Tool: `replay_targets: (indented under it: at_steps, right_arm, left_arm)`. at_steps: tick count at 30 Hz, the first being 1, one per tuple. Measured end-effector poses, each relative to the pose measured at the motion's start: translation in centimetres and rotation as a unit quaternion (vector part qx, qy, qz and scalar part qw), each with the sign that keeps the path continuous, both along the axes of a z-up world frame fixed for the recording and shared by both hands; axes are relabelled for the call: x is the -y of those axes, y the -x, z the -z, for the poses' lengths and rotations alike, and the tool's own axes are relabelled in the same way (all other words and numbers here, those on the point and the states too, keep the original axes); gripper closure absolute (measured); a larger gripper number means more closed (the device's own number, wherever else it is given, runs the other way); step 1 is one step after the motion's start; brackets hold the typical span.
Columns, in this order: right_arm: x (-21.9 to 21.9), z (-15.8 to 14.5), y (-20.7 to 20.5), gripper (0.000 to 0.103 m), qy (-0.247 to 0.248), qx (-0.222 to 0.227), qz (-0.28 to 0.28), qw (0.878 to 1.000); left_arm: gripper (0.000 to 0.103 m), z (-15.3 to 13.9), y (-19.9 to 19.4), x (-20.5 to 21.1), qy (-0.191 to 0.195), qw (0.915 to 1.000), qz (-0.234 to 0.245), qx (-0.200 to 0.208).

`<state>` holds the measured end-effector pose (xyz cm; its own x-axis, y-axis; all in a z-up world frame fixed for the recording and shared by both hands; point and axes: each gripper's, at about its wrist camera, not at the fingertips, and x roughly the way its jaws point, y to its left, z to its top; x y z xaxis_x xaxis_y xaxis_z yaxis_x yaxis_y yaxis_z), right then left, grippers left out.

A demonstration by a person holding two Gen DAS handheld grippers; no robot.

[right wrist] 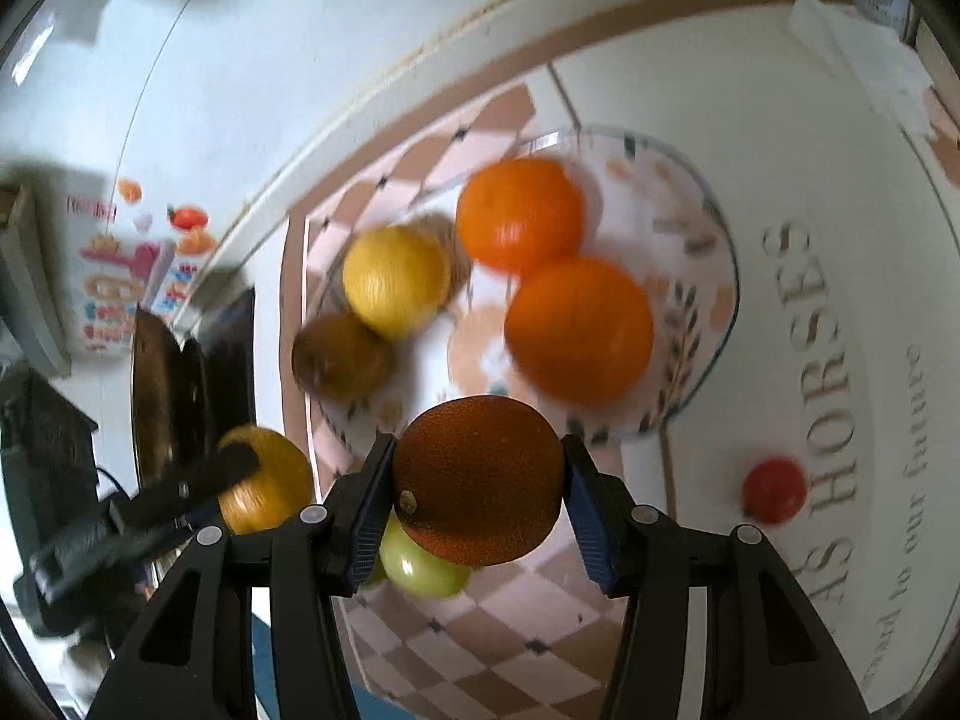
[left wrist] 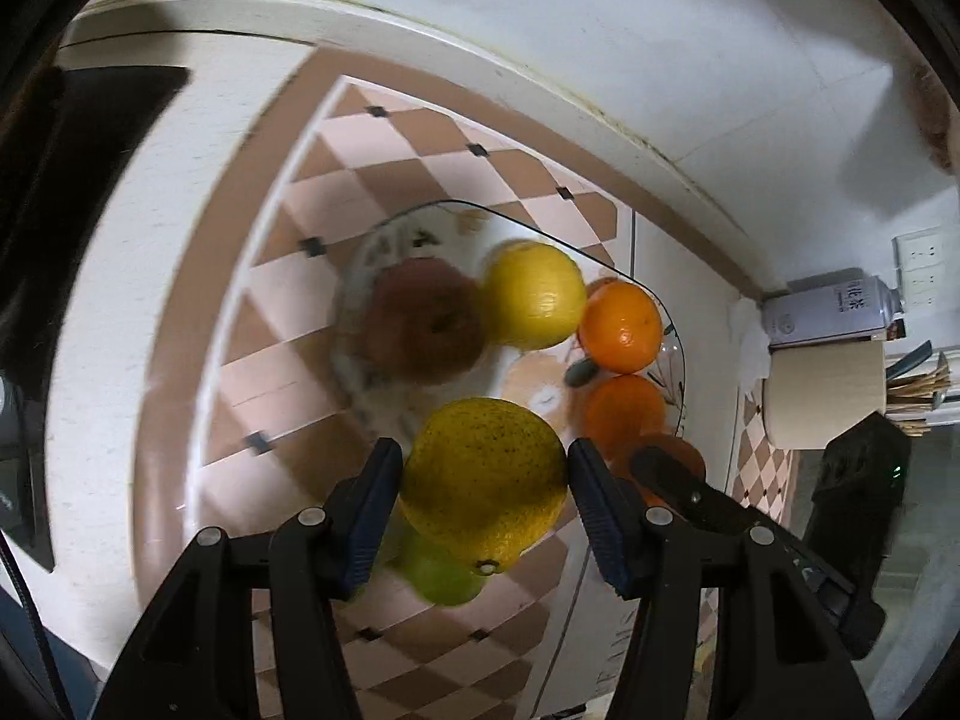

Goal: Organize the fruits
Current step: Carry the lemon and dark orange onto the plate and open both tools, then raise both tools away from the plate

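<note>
My left gripper is shut on a yellow-green speckled citrus and holds it above the near edge of a glass fruit plate. My right gripper is shut on a dark orange above the plate's near rim. On the plate lie a lemon, a brown fruit and two oranges; the oranges and lemon also show in the right wrist view. A green apple lies on the table below both grippers. The left gripper with its citrus shows at the left.
A small red tomato lies on the tablecloth right of the plate. A paper roll, a can and chopsticks stand at the right. A dark pan sits at the left. The wall is close behind.
</note>
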<state>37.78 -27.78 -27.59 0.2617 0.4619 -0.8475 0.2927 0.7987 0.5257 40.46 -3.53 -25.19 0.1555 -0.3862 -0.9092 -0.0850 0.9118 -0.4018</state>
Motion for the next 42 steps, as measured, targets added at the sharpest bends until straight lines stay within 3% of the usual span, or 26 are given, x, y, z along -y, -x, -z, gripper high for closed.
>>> replay_targets:
  at_steps: [5,13,15,17,19,22,24,28,35,42]
  right_arm:
    - [-0.2,0.3,-2.4,0.047,0.001,-0.005,-0.005,1.0]
    - [-1.5,0.9,-3.5,0.046,-0.021,-0.014,0.002,1.0]
    - [-1.6,0.7,-3.4,0.034,-0.02,-0.012,0.004,1.0]
    - [-1.6,0.2,-3.4,0.024,-0.006,-0.007,0.007,1.0]
    - [-1.6,-0.3,-3.4,0.023,0.001,-0.002,0.009,1.0]
    - [-1.5,-1.6,-3.1,0.019,0.047,0.006,0.002,0.999]
    - [-1.9,-2.7,-2.7,0.007,0.113,0.011,-0.015,0.993]
    - [-2.7,-4.1,-1.4,0.007,0.211,0.021,-0.045,0.976]
    - [-2.6,-6.1,1.7,0.007,0.254,0.041,-0.045,0.965]
    - [-3.2,-9.3,5.7,0.007,0.275,0.071,-0.043,0.958]
  left_arm:
    - [0.048,2.1,-1.8,1.8,-0.012,0.9997,0.003,-0.023]
    - [0.047,3.6,-2.2,1.0,-0.011,0.9983,-0.022,-0.052]
    - [0.047,3.2,-2.2,0.7,-0.013,0.9986,-0.023,-0.046]
    - [0.036,2.6,-2.3,0.3,-0.021,0.9988,-0.021,-0.038]
    - [0.022,1.9,-2.2,0.0,-0.033,0.9989,-0.021,-0.027]
    - [0.013,0.8,-1.8,-0.3,-0.071,0.9974,-0.008,-0.011]
    - [0.01,0.0,-1.3,-0.3,-0.104,0.9946,0.005,0.006]
    - [0.01,-1.5,0.1,-0.4,-0.159,0.9862,0.03,0.037]
    - [0.01,-4.6,3.6,-0.3,-0.204,0.9734,0.05,0.091]
    - [0.01,-8.1,7.6,-0.4,-0.207,0.9676,0.049,0.136]
